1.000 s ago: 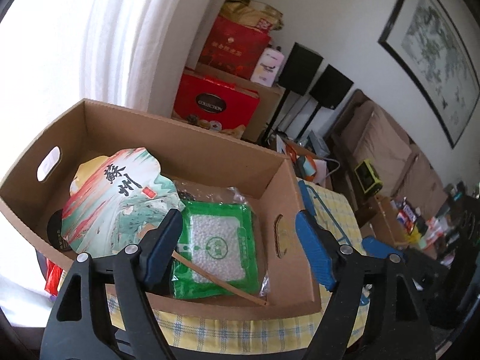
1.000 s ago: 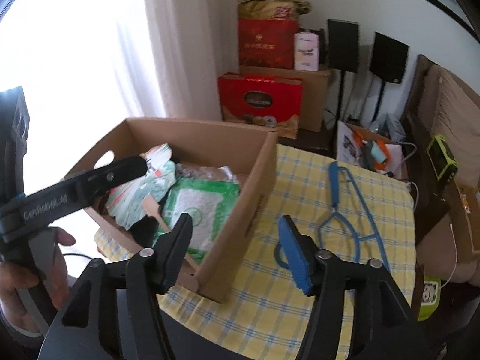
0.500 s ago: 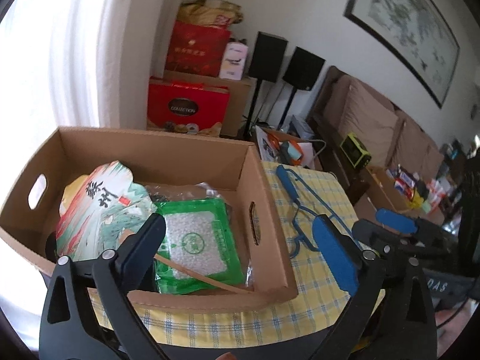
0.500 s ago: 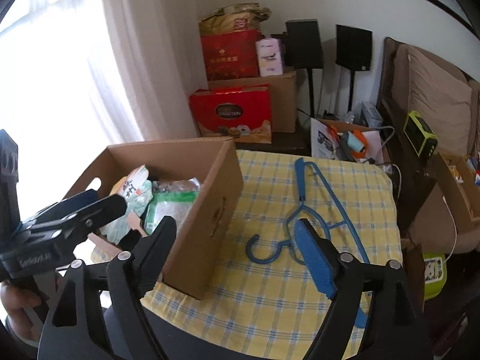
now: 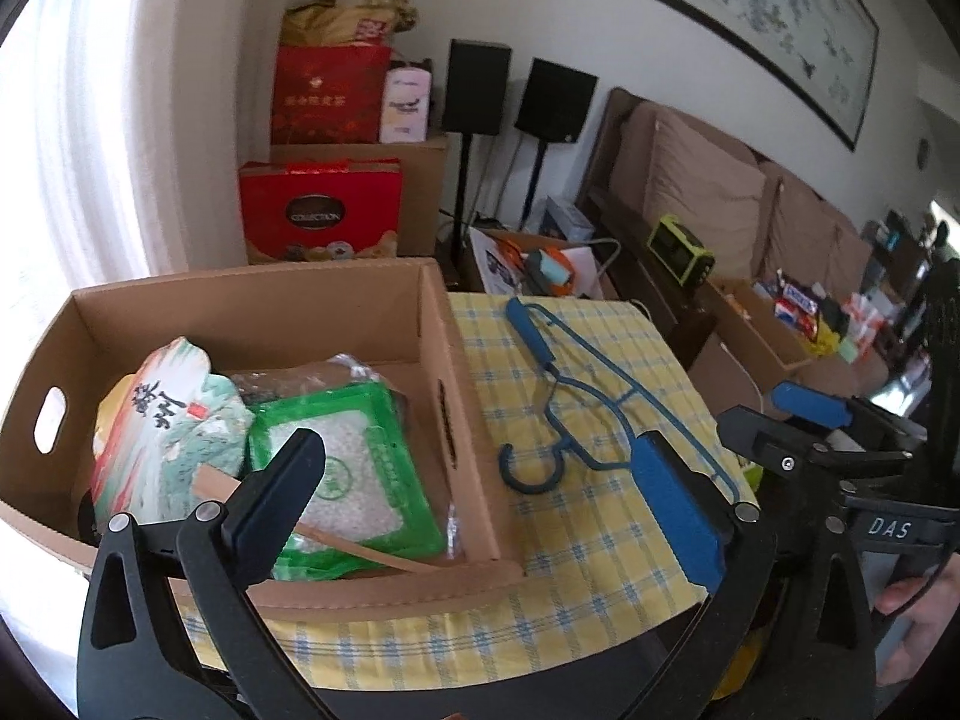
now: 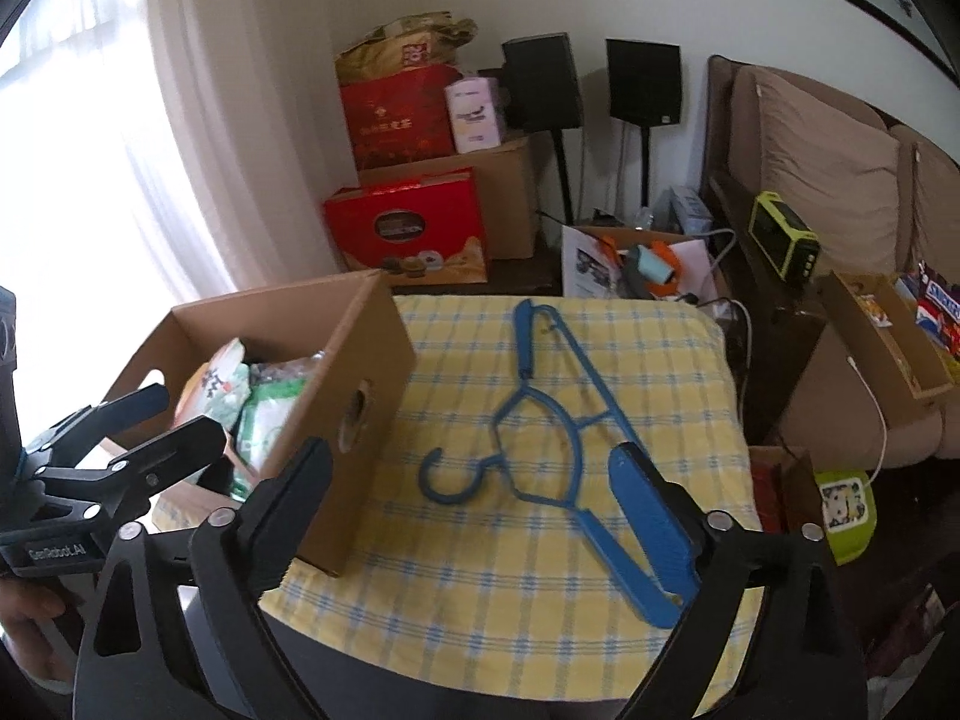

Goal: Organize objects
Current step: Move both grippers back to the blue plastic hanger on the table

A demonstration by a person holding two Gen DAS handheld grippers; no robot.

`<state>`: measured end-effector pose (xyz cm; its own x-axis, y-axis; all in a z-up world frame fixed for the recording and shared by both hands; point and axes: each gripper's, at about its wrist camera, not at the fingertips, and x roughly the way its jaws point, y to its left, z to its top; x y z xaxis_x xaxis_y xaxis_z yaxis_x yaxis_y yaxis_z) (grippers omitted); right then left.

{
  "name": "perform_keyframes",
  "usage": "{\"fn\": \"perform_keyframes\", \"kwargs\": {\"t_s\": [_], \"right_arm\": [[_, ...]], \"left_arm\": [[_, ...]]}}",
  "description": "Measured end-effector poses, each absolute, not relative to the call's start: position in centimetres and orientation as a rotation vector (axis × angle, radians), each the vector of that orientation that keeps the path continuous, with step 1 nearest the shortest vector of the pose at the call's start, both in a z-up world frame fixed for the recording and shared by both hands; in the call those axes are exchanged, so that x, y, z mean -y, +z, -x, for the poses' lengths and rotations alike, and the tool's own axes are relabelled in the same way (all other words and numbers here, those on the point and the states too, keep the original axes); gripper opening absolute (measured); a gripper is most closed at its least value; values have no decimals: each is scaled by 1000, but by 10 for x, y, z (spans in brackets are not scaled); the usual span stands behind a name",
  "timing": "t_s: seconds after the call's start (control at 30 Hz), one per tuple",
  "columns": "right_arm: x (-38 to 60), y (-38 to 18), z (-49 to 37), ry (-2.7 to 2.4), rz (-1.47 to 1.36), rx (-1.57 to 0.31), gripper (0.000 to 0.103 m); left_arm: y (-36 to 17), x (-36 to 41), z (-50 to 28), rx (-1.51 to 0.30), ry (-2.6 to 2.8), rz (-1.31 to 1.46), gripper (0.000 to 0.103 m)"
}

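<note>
Here, a blue hanger (image 6: 543, 420) lies flat on the yellow checked tablecloth (image 6: 456, 594), to the right of the cardboard box (image 5: 384, 300) and apart from it, its hook turned toward the box. The right gripper (image 6: 474, 510) hangs over the near edge of the cloth, its jaws having just been opening and now spread wide with nothing between them (the hanger's lower arm runs close by the right finger). The left gripper (image 5: 486, 492) has likewise just been opening and stands wide and empty over the box's near right corner. Inside the box lie a painted fan (image 5: 162, 438) at the left and a green packet (image 5: 354, 474) beside it.
</note>
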<state>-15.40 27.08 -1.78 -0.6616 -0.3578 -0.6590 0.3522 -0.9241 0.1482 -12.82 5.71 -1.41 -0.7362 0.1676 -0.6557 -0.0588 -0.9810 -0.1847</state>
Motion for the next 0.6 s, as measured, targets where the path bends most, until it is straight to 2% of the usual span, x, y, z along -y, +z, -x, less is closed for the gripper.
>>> {"fn": "perform_keyframes", "kwargs": {"t_s": [0.6], "right_arm": [[-362, -71, 156, -2713, -1198, 14, 102]], "left_arm": [[-36, -125, 141, 162, 2664, 1130, 103]]}}
